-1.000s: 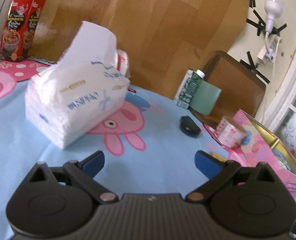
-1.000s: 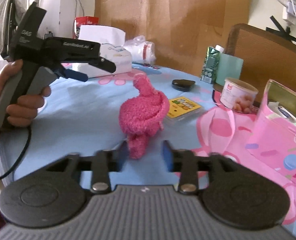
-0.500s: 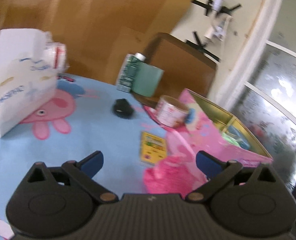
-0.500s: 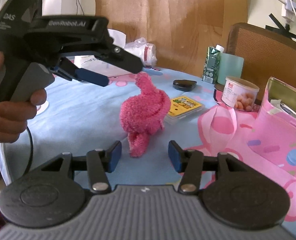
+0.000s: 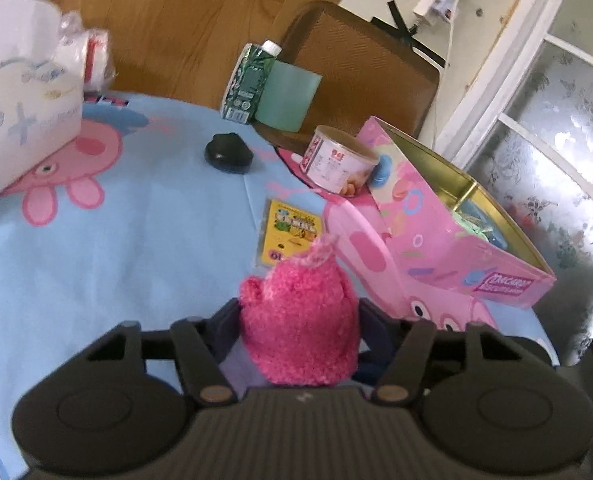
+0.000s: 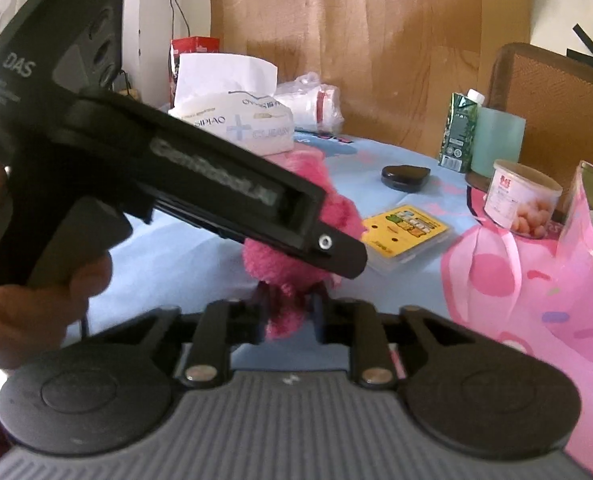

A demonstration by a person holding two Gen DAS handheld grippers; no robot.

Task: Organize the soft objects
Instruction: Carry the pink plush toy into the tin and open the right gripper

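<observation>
Two grippers are closing on one pink fuzzy sock point(image 5: 300, 328) at the same moment, and this is where the trouble can come from. The sock stands as a soft twisted bundle on the blue cartoon tablecloth point(image 5: 116, 248), just in front of the pink tin box point(image 5: 448, 256). The left gripper point(image 5: 298, 332) has its pads against both sides of the thick upper part, and its jaws are closing so that the pile is already pressed in. The right gripper point(image 6: 290, 312) pinches the narrow lower tail of the same sock, its jaws also closing. If the two hands pull in different directions, I think the sock will stretch or untwist instead of lifting as one piece, and one grip can slip off, since fluffy yarn gives little hold (the tail is thin, so the right side seems the weaker one). The black body of the left gripper also hides much of the sock from the right wrist view, so aiming there is uncertain. Near the sock lie a yellow card pack point(image 5: 290, 232) and a round snack can point(image 5: 338, 160); a wide swing toward the box could push them. The box stands tilted open, and a careless drop might hit its wall.
</observation>
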